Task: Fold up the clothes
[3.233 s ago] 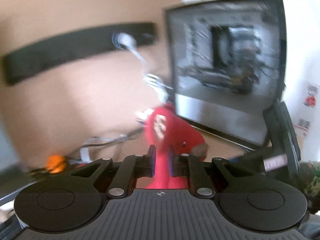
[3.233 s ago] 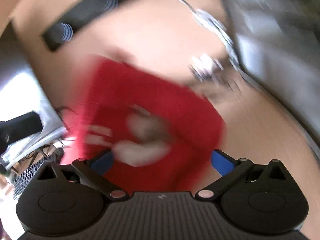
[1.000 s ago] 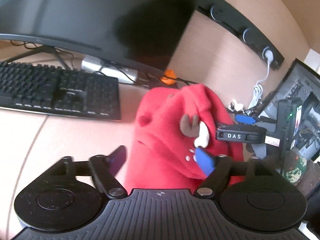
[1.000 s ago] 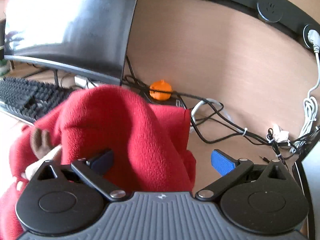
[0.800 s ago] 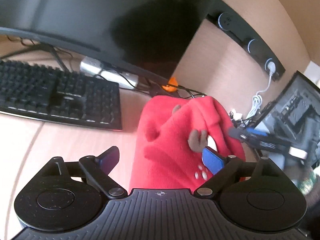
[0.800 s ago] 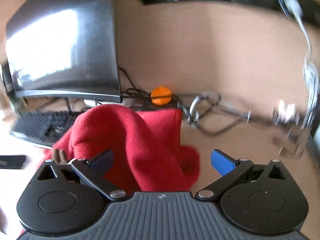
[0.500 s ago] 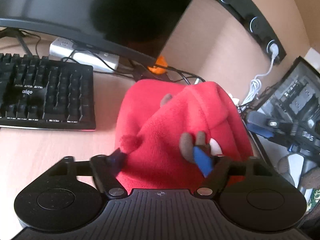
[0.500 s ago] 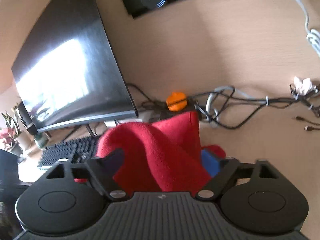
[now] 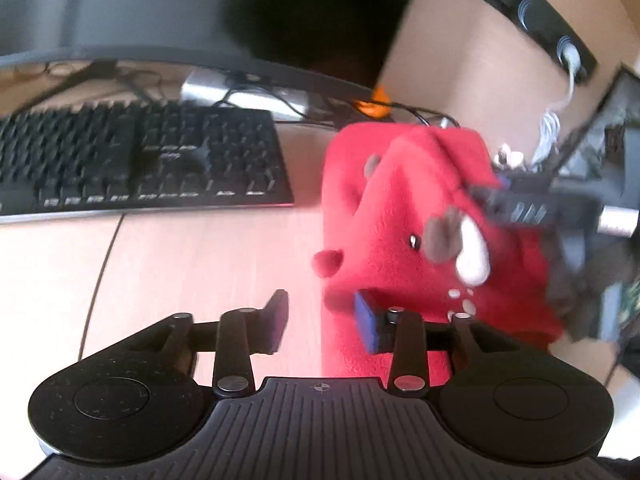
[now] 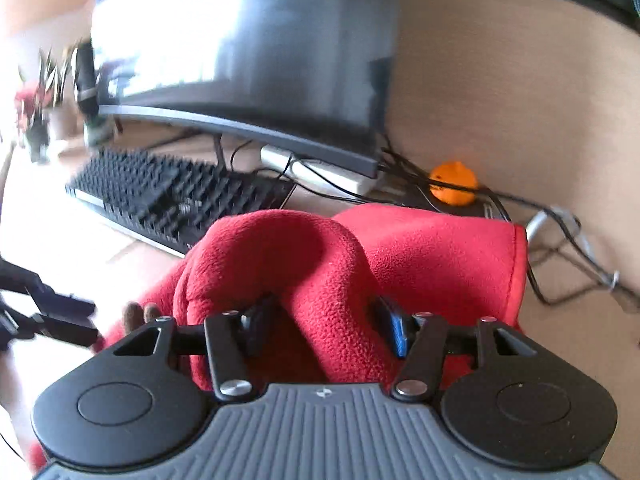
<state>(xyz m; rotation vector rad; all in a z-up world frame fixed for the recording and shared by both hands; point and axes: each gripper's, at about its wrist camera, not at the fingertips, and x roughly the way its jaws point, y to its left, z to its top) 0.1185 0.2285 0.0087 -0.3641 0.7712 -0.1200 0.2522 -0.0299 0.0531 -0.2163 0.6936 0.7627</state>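
On the light wooden desk, just right of the black keyboard, lies a bunched red fleece garment. Left gripper is spread, its blue pad at the garment's near edge and nothing between the fingers. Right gripper pinches a thick fold of the fleece. Behind stand a dark monitor and an orange object among cables.

A light wooden desk is seen ahead of the tools. A red fleece garment is bunched on it just past the left tool's fingertips, to their right. A black keyboard is laid further ahead to the left, with a monitor stand, cables and a small orange object placed behind.
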